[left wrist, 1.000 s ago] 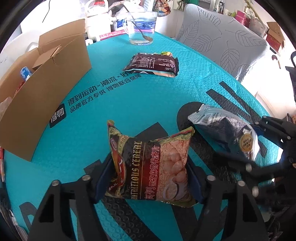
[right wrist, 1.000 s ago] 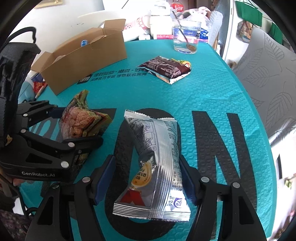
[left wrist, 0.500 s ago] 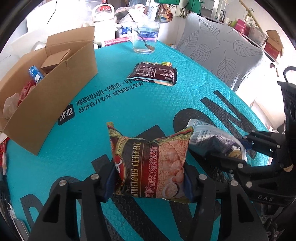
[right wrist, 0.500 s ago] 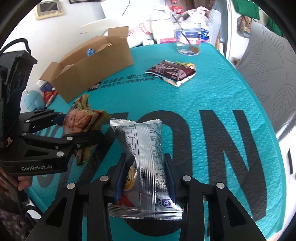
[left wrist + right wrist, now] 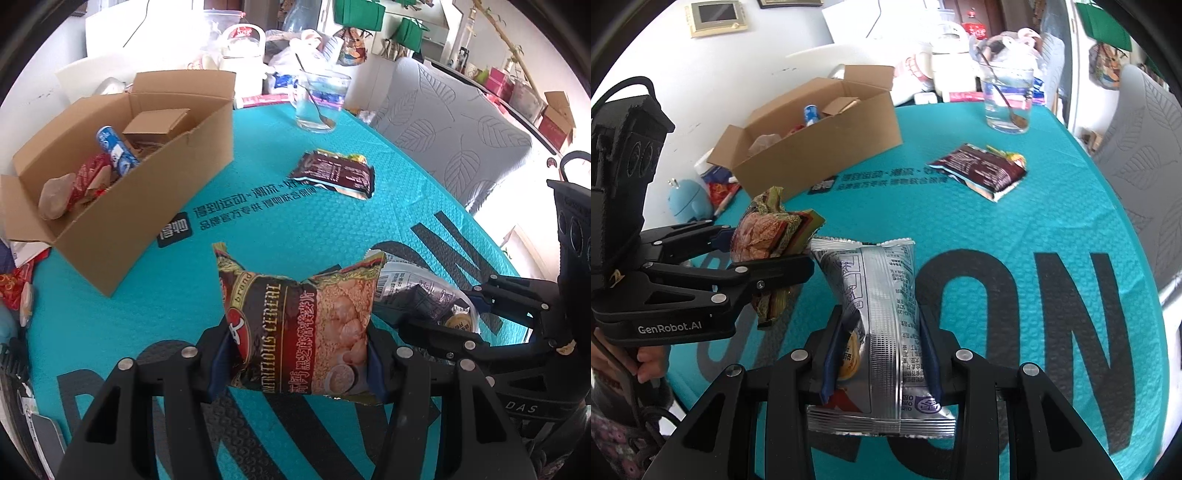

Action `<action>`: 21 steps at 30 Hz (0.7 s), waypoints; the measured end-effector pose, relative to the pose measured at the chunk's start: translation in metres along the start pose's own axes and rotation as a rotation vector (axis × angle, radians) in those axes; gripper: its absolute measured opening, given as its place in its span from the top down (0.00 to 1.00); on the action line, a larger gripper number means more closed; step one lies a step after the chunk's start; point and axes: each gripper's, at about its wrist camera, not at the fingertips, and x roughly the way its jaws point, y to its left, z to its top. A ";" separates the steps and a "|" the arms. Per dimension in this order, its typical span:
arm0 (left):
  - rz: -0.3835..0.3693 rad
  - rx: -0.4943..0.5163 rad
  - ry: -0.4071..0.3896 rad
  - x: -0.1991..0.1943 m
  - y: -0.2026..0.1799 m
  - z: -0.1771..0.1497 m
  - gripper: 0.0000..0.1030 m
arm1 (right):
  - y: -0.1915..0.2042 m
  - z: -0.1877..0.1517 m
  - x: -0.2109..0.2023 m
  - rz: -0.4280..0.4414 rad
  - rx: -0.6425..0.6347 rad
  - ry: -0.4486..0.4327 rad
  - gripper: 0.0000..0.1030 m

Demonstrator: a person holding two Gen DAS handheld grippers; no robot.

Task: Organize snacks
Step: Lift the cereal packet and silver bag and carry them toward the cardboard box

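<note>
Both grippers are carrying packets above the teal table (image 5: 155,325). Left gripper (image 5: 295,354) is pinching the cereal bag (image 5: 299,332); right gripper (image 5: 881,350) is squeezing the silver packet (image 5: 882,314). Next move, likely: carrying both over the open cardboard box (image 5: 155,184) and releasing inside.

Bright daylight from the right, window side blown out white. Heavy fisheye bending, black corners. Foil glare on the silver packet (image 5: 882,325). Sharp centre, soft edges.

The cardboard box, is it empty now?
No, the cardboard box already holds snacks, among them a blue can and a red packet.
</note>
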 end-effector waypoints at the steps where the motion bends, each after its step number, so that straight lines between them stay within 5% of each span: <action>1: 0.003 -0.007 -0.008 -0.003 0.002 0.001 0.44 | 0.002 0.002 0.000 0.003 -0.010 -0.002 0.64; 21: 0.059 -0.070 -0.268 -0.067 0.047 0.060 0.44 | 0.046 0.093 -0.020 0.005 -0.179 -0.170 0.64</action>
